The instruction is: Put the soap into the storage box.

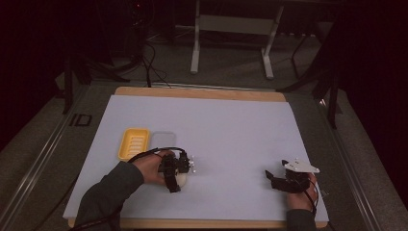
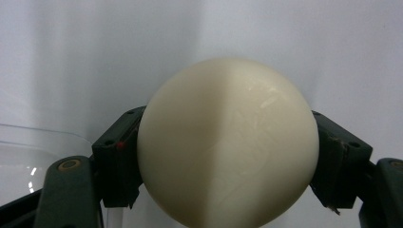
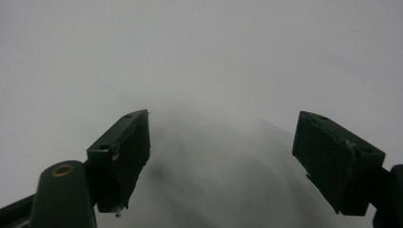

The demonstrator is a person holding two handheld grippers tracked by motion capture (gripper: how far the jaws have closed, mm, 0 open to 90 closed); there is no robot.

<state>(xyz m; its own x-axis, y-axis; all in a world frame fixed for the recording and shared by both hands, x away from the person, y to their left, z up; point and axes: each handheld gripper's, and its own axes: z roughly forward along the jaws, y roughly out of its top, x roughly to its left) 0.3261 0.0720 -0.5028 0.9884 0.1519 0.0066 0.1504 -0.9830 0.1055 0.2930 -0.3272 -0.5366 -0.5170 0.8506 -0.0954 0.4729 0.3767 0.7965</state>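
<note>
pale lilac table cover (image 1: 231, 130) under left gripper (image 2: 228, 156) clamping cream ball (image 2: 228, 142); right gripper (image 3: 221, 156) spread wide.

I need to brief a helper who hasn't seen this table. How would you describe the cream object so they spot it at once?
On the white table mat, look near the front left, just in front of the yellow tray. The cream ball sits clamped between the jaws of the left gripper: the one smooth, round, pale thing there.

One cream ball (image 2: 228, 142), one yellow tray (image 1: 133, 143), one clear lid (image 1: 163, 139), two grippers — left (image 1: 179, 177), right (image 1: 270, 177) — and one table (image 1: 231, 125).
</note>
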